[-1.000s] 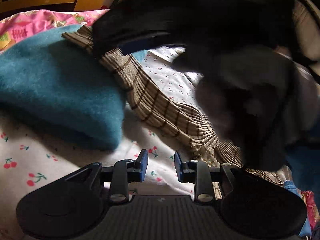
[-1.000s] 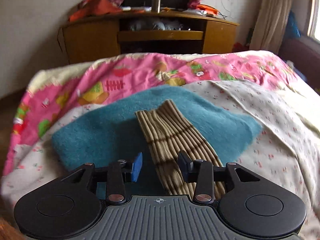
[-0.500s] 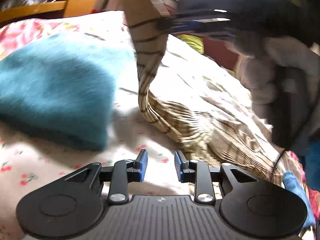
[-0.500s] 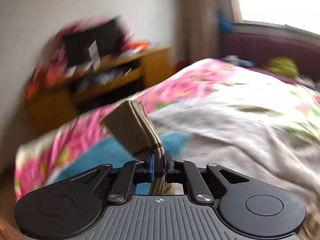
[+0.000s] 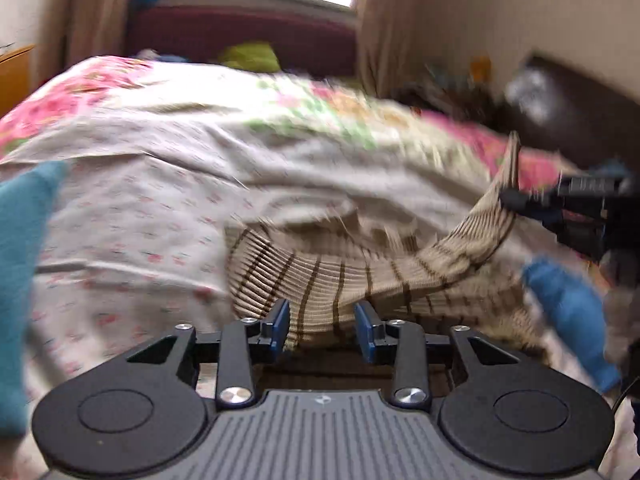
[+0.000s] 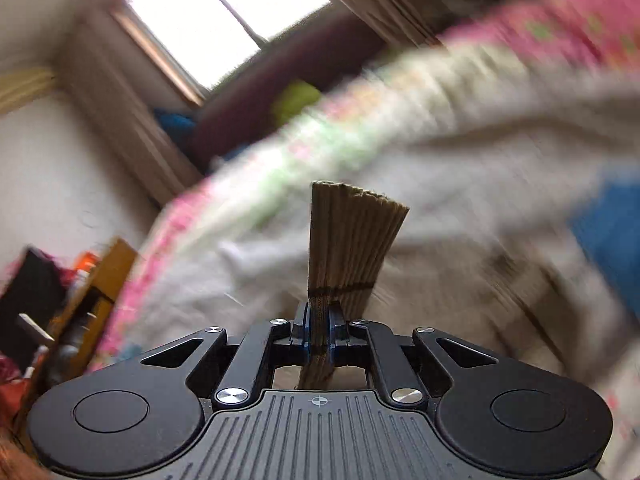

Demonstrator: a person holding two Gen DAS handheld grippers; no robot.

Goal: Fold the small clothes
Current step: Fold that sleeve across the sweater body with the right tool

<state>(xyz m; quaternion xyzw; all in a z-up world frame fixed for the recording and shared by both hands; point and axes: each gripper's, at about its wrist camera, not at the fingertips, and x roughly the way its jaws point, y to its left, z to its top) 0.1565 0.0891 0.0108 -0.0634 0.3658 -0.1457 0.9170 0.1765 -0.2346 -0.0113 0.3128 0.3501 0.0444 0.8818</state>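
A beige ribbed garment with dark stripes (image 5: 340,280) lies on the bed. One end of it lies between the open jaws of my left gripper (image 5: 322,326), which do not close on it. My right gripper (image 6: 319,334) is shut on the garment's other end (image 6: 352,240), which sticks up past the fingers. In the left wrist view the right gripper (image 5: 516,200) holds that end raised at the right, so the cloth sags between the two grippers.
A teal cloth (image 5: 20,264) lies at the left and a blue cloth (image 5: 568,312) at the right. The bed has a cherry-print sheet (image 5: 140,208) and a pink floral quilt (image 5: 72,92). A wooden desk (image 6: 96,284) stands by the wall.
My right gripper closed on the garment's end, lifted it off the teal cloth and swung it right. My left gripper turned to face the window with the garment's other end now between its jaws.
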